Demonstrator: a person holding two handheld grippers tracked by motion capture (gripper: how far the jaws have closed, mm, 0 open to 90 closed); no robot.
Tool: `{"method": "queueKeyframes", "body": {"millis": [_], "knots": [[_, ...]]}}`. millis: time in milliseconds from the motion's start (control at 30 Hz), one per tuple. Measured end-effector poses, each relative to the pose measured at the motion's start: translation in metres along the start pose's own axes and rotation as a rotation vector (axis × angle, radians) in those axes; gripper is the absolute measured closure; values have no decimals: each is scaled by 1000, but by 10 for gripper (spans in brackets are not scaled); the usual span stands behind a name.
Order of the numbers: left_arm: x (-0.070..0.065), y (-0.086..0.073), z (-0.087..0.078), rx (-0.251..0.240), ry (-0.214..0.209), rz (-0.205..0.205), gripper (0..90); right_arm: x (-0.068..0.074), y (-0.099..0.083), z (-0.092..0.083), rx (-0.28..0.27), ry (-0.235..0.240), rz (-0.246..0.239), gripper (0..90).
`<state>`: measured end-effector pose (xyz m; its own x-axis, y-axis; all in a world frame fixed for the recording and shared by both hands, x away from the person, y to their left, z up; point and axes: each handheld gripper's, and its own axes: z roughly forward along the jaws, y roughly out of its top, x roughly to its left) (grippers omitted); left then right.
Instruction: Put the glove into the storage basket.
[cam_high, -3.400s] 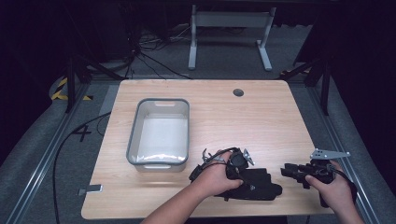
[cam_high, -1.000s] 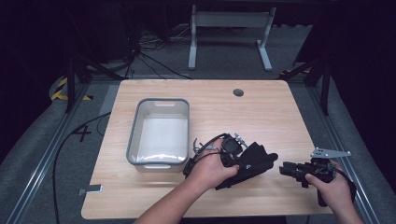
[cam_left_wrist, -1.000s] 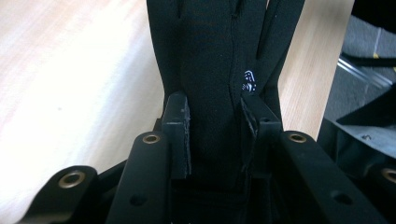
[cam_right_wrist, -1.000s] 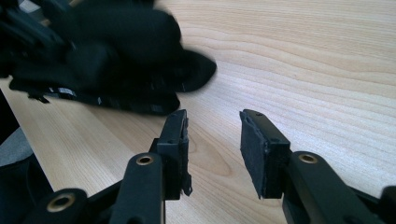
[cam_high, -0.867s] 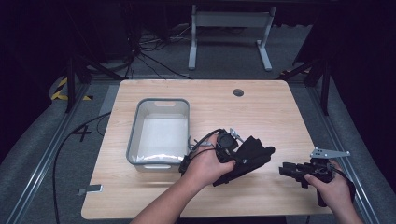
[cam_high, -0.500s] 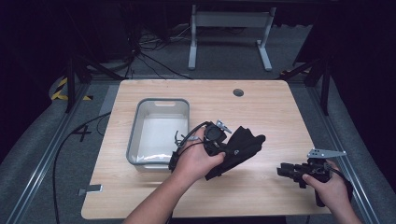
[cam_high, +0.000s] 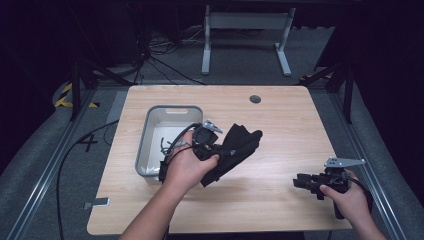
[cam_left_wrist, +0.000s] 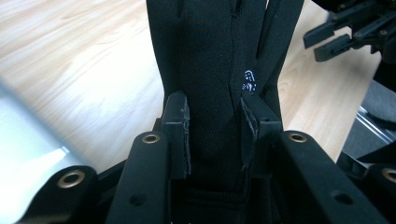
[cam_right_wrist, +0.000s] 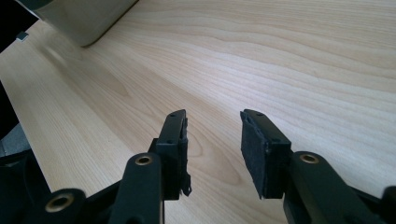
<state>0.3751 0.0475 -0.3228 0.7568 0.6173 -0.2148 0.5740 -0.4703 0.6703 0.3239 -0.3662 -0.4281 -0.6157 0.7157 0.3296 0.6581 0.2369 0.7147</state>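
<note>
on the wooden table (cam_high: 280, 125), near the middle: left gripper (cam_high: 212, 145) clamped on a black glove (cam_high: 235, 147), lifted off the wood and hanging just right of the grey plastic bin (cam_high: 150, 145). in the left gripper view, both pads (cam_left_wrist: 180, 126) pressing the cuff end of the glove (cam_left_wrist: 210, 70) from either side, glove fingers pointing away from the camera, small white logo (cam_left_wrist: 249, 80) near the right pad. glove tilted up and to the right in the high view, fingertips toward the far right. left hand (cam_high: 187, 167) wrapped round the gripper body, cable (cam_high: 175, 142) looping over the bin's right rim. bin corner (cam_left_wrist: 28, 140) blurred at lower left in the left gripper view.

at the near right corner of the table: right gripper (cam_high: 302, 181) held low in the right hand (cam_high: 350, 197), pointing left, grey three-cornered plate (cam_high: 342, 162) on top. well apart from the glove. in the right gripper view, jaws spread with bare wood between, pads (cam_right_wrist: 254, 149) pinching nothing, right gripper (cam_right_wrist: 212, 149) just above the tabletop. bin corner (cam_right_wrist: 88, 18) at upper left there. right gripper (cam_left_wrist: 345, 28) also seen far off at upper right in the left gripper view.

round cable hole (cam_high: 255, 99) in the table's far edge. white desk frame (cam_high: 245, 35) on the floor behind.
</note>
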Motion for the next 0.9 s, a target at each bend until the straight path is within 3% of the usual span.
{"method": "queueKeyframes", "body": {"millis": [467, 700, 900], "knots": [[39, -24, -49, -67, 120, -130, 670, 4, 16, 21, 23, 43, -38, 616], [59, -30, -62, -87, 187, -181, 669, 2, 12, 17, 19, 32, -25, 614], [76, -30, -61, -83, 225, -224, 668, 4, 10, 11, 8, 26, -16, 609]]}}
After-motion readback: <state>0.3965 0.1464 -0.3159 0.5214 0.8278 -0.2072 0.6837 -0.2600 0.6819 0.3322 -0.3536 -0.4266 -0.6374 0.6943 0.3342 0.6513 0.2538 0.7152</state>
